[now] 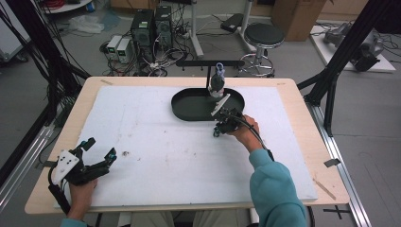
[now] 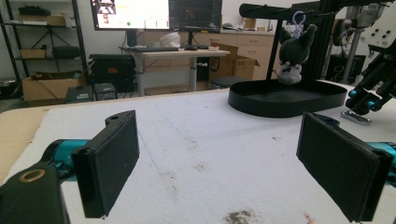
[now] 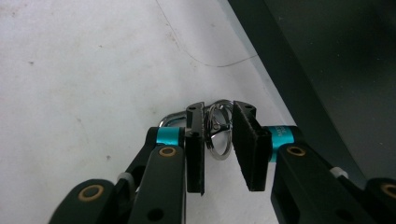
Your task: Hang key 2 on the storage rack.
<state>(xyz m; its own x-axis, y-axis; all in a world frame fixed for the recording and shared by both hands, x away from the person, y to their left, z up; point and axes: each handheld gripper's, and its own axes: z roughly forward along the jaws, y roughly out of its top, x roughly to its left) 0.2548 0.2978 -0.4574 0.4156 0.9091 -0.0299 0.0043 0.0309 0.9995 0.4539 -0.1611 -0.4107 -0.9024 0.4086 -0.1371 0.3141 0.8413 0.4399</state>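
A small metal clasp with a ring lies on the white mat, just outside the rim of the black oval tray. My right gripper points down over it with its pads close on either side; a thin gap still shows at the right pad. From the high view that gripper sits at the tray's near edge. A dark plush toy hangs from a black stand above the tray. My left gripper rests open at the mat's near left, nothing between its pads.
The left gripper view shows the tray, the hanging plush and the right gripper with the clasp beneath it. A dark smudge marks the mat. A stool and computers stand beyond the table.
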